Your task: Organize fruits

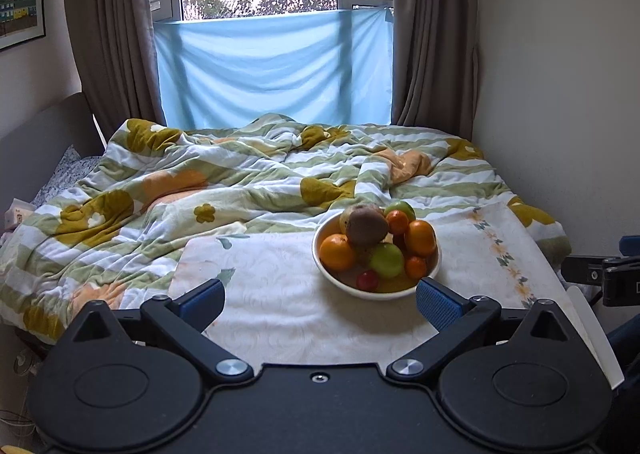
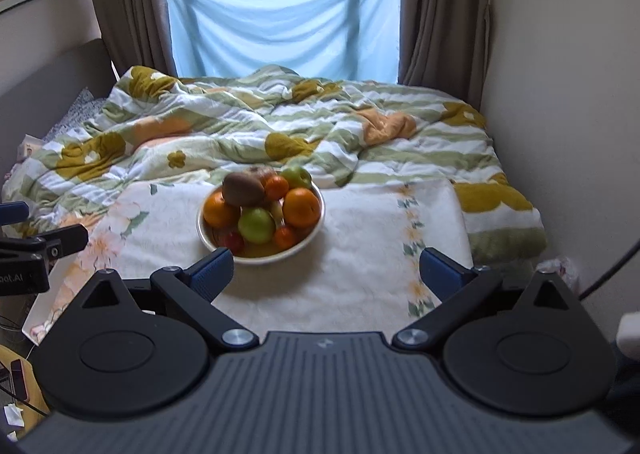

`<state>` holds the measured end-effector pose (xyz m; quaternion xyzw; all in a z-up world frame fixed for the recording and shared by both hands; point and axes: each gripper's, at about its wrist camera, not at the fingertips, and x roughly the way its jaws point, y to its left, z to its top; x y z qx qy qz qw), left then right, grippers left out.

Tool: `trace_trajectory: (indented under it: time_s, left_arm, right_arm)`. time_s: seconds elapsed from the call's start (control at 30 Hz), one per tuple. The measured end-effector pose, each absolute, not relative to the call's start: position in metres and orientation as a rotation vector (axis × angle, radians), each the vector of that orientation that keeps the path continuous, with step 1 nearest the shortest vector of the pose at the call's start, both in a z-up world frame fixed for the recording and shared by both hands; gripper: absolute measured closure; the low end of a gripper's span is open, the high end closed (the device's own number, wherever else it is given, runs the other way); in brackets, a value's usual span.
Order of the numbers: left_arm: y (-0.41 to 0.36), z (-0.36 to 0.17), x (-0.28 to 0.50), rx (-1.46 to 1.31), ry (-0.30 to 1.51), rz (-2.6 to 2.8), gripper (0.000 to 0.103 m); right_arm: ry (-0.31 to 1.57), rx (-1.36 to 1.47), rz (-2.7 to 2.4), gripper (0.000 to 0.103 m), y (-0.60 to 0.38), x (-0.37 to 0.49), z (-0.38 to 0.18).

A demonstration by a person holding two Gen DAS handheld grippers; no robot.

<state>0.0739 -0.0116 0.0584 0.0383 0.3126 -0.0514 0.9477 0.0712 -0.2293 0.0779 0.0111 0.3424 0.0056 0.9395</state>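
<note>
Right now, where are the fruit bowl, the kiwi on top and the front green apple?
fruit bowl [image 2: 208, 240]: right wrist view, bare white front-left rim.
kiwi [image 2: 243, 189]: right wrist view, middle of its brown skin.
green apple [image 1: 386, 260]: left wrist view, centre of its front face.

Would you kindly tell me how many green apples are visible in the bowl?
2: one green apple at the front-centre of the bowl, another green apple at the back rim. Others may be hidden beneath the pile.
</note>
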Motion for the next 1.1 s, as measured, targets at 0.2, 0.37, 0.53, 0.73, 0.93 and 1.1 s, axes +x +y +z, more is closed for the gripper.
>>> trace_trajectory:
  time_s: [0.2, 0.37, 0.53, 0.73, 0.93, 1.1]
  left_arm:
    - [-0.011, 0.051, 0.064, 0.077, 0.657, -0.090, 0.000]
    - [-0.013, 0.047, 0.059, 0.089, 0.667, -0.084, 0.000]
    - [-0.012, 0.047, 0.057, 0.086, 0.668, -0.079, 0.000]
    - [-0.012, 0.046, 0.058, 0.075, 0.672, -0.079, 0.000]
    - [-0.012, 0.045, 0.058, 0.067, 0.678, -0.080, 0.000]
    - [-0.012, 0.045, 0.057, 0.061, 0.680, -0.073, 0.000]
  right_arm:
    - [0.741, 0.045, -0.022, 0.000, -0.237, 0.052, 0.063]
    - [0.753, 0.048, -0.029, 0.000, -0.239, 0.045, 0.056]
    - [0.755, 0.050, -0.031, 0.000, -0.240, 0.045, 0.055]
    - [0.765, 0.046, -0.038, 0.000, -0.242, 0.043, 0.051]
    - [0.770, 0.047, -0.041, 0.000, -0.241, 0.044, 0.052]
    - [0.771, 0.049, -0.040, 0.000, -0.242, 0.044, 0.052]
